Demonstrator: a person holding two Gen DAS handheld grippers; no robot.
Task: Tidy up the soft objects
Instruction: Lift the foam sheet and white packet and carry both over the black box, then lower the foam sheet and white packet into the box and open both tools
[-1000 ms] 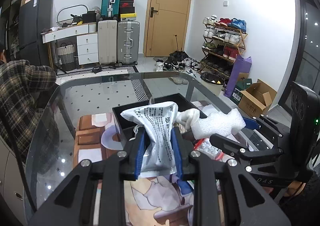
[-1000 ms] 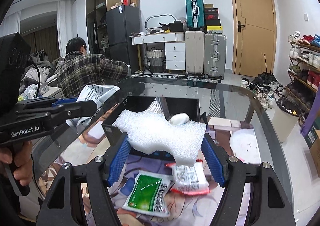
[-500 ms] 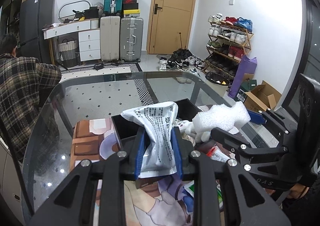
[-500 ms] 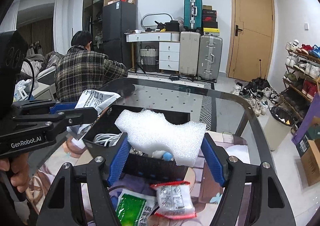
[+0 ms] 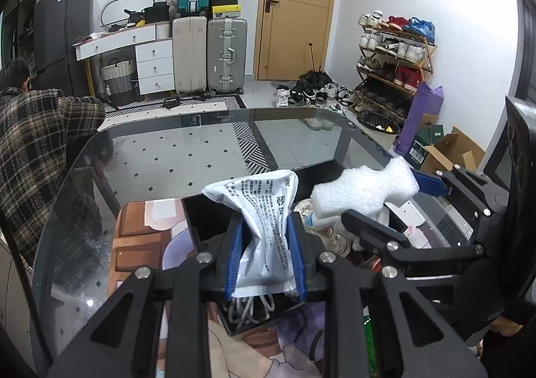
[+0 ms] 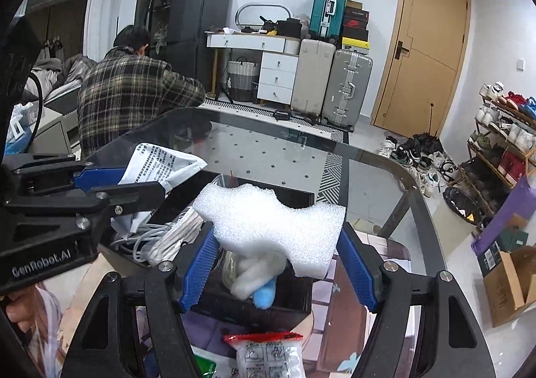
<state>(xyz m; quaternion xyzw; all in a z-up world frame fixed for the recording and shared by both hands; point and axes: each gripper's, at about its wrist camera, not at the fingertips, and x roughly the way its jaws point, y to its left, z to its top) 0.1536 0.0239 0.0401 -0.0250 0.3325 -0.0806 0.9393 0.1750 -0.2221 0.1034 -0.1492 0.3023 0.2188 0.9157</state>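
My left gripper [image 5: 266, 257] is shut on a crumpled white printed bag [image 5: 264, 220], held above the left part of a black box [image 5: 201, 220] on the glass table. My right gripper [image 6: 278, 264] is shut on a white foam block [image 6: 274, 224], held over the right part of the same box [image 6: 294, 307]. Inside the box lie white cables [image 6: 167, 237] and a white and blue soft toy [image 6: 254, 280]. The foam [image 5: 365, 190] and the right gripper show at the right of the left wrist view. The bag [image 6: 160, 167] shows at the left of the right wrist view.
A red-topped clear packet [image 6: 268, 354] and a green packet [image 6: 204, 368] lie on the printed mat in front of the box. The glass table [image 5: 167, 150] extends far ahead. A person in a plaid shirt [image 6: 127, 89] sits at the far left. Suitcases and a shoe rack stand behind.
Both grippers have moved forward and over the black box with their loads. The box interior with cables and the toy now sits directly under them.
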